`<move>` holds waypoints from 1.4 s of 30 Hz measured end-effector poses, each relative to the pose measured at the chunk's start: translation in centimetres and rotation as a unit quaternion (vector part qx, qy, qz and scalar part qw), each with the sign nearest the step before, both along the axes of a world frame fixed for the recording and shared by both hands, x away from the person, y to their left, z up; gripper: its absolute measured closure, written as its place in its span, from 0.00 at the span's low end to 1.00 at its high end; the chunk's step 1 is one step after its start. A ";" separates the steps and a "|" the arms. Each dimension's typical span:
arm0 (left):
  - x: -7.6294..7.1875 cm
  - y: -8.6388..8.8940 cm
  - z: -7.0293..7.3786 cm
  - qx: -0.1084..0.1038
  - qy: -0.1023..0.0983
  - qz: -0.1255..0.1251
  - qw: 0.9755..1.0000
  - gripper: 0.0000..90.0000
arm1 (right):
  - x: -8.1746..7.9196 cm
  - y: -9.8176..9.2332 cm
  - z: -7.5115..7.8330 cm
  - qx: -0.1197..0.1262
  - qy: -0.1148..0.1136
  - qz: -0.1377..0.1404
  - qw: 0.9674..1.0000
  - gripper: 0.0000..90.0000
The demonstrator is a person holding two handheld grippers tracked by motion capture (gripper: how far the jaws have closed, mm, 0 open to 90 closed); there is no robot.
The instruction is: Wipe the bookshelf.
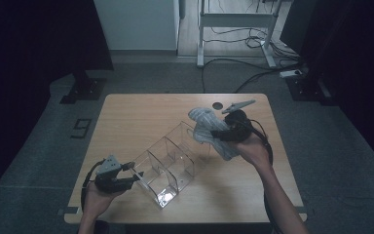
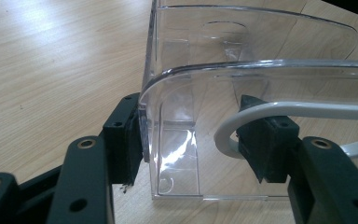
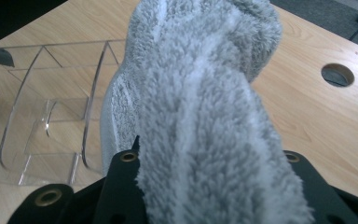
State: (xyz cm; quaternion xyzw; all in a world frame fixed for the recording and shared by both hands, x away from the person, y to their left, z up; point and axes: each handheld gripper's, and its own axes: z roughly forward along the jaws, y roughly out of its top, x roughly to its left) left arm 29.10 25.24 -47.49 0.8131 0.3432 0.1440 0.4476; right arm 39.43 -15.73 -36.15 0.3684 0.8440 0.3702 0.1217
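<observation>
A clear plastic organizer [image 1: 168, 163] with several compartments lies slantwise on the wooden table [image 1: 136, 112]. My left gripper [image 1: 135, 173] is shut on its near left end. In the left gripper view its pads [image 2: 133, 140] sit either side of the organizer's clear end wall [image 2: 191, 93], with a white cable [image 2: 270, 109] looped by the right pad. My right gripper [image 1: 219, 134] is shut on a fluffy grey cloth [image 1: 205, 126], held above the organizer's far right end. In the right gripper view the cloth [image 3: 205, 102] bulges up between the jaws of my right gripper [image 3: 209, 158], and the organizer [image 3: 51, 107] lies beyond it at the left.
A round cable hole [image 1: 217, 105] is in the table's far right part, also seen in the right gripper view as the hole [image 3: 337, 74]. A white desk frame [image 1: 236, 29] and floor cables [image 1: 258, 73] lie behind the table. Dark stands flank it.
</observation>
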 end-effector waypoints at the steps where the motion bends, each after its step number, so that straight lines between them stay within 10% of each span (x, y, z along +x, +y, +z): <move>1: 0.0 0.0 0.0 0.000 0.000 0.000 1.000 0.48 | 0.3 0.5 0.1 -0.003 -0.002 0.003 1.000 0.68; 16: 0.0 0.0 0.0 -0.001 0.000 0.000 1.000 0.48 | 3.6 6.1 0.3 -0.027 0.003 0.018 0.999 0.68; 25: 0.0 -0.1 0.1 0.003 0.000 0.002 1.000 0.48 | 5.5 9.1 -2.2 -0.048 0.018 0.020 0.998 0.68; 42: -0.1 -0.4 0.2 0.009 0.001 0.013 1.000 0.48 | 5.3 9.7 -3.1 -0.083 0.014 0.021 0.996 0.68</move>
